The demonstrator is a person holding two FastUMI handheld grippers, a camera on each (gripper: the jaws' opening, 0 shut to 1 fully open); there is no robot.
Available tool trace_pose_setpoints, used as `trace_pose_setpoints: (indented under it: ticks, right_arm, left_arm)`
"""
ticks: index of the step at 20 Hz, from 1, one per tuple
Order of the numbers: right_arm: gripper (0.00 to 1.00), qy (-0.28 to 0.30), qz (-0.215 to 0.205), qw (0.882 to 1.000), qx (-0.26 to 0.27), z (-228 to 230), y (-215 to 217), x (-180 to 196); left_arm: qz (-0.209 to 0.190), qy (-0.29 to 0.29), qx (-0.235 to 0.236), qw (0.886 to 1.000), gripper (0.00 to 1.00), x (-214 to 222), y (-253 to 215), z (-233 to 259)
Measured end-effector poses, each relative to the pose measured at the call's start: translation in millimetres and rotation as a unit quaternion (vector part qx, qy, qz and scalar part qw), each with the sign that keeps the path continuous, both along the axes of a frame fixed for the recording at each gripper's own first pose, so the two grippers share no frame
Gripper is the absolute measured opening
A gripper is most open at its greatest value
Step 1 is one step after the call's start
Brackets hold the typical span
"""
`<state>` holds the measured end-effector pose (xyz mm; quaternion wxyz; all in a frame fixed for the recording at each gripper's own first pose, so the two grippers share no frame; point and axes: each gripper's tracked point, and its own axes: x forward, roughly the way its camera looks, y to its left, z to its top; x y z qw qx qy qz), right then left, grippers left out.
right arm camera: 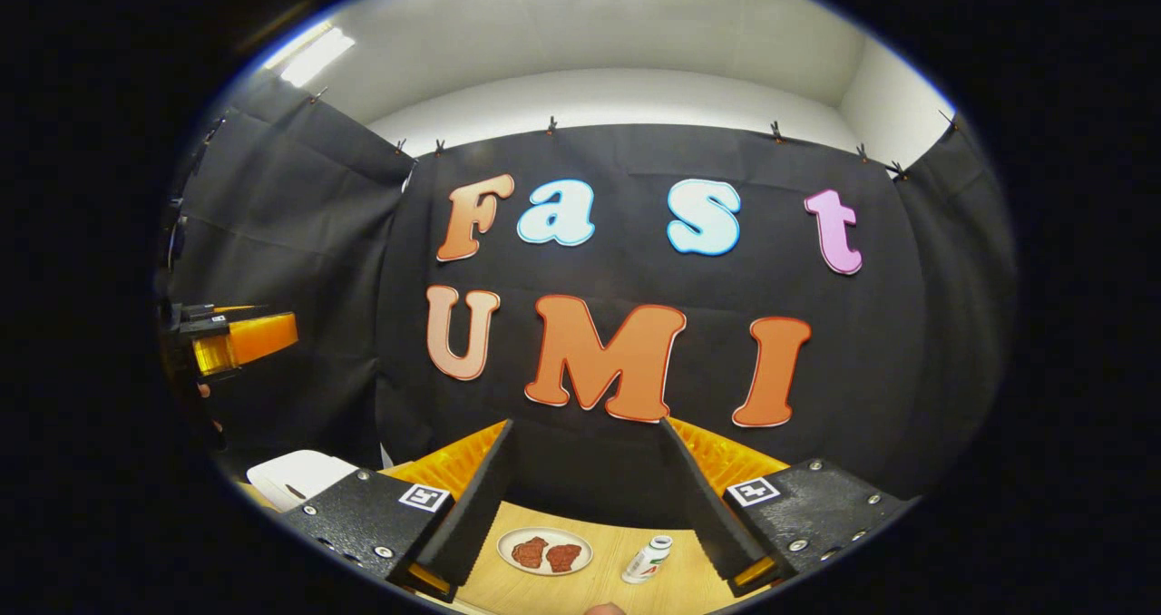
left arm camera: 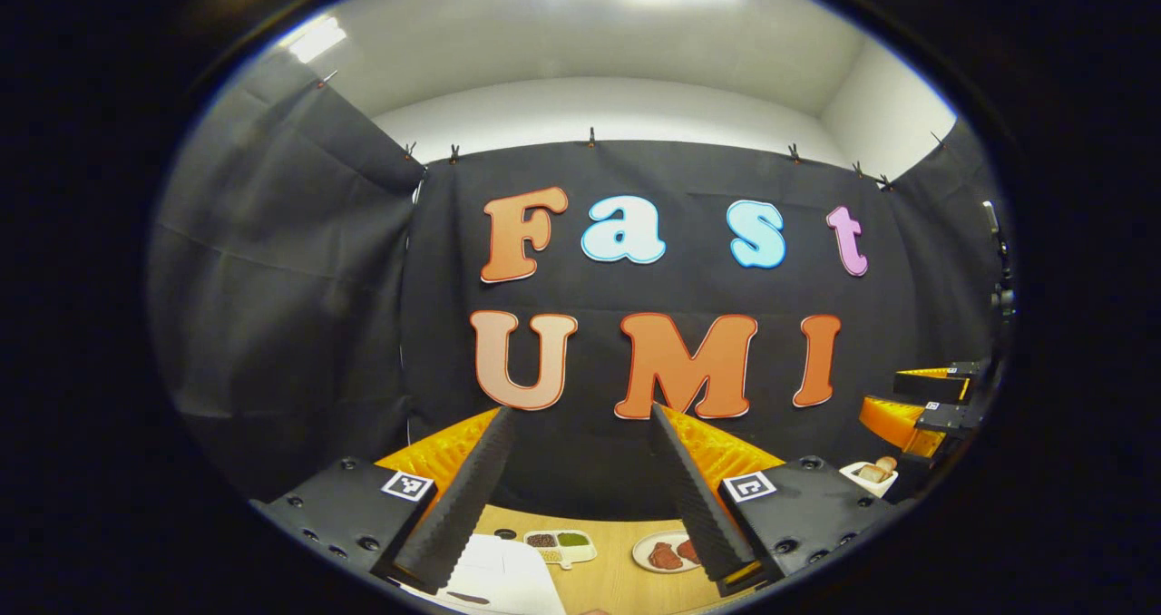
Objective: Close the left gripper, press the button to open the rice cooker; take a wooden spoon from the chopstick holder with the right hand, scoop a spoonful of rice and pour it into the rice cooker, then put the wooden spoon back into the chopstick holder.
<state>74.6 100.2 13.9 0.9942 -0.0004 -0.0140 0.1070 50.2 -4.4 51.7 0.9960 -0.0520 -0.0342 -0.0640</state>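
Left gripper view shows your left gripper (left arm camera: 580, 488) with fingers apart above the white rice cooker (left arm camera: 499, 579) (lid down), whose smooth top looks slippery, while your right gripper (right arm camera: 585, 497) hangs open too.

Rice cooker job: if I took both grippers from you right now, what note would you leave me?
Grippers: the left gripper and right gripper are both raised towards the wall, jaws open and empty.
Things: the white rice cooker is on the table under the left gripper, and its lid looks down. The divided dish of grains is beside it. The chopstick holder is far right, with wooden pieces in it.
Done or left: the scene fits either a cooker awaiting its button press or a spoon already returned. I cannot tell which.
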Motion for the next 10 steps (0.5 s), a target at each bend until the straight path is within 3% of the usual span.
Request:
trace_pose_setpoints:
  ticks: [5, 7, 10]
  right_arm:
    - [1.0, 0.008, 0.009, 1.0, -0.011, -7, 14, -10]
    - [0.99, 0.019, 0.01, 1.0, -0.002, -12, 16, -15]
    - [0.96, 0.039, 0.009, 0.999, 0.011, -27, 14, -19]
  left_arm:
    - [0.001, 0.026, -0.018, 1.0, 0.99, 2, 5, -4]
    - [0.005, 0.037, -0.005, 0.999, 0.96, 3, 7, -10]
    - [-0.001, 0.033, 0.012, 0.999, 0.99, 2, -2, -10]
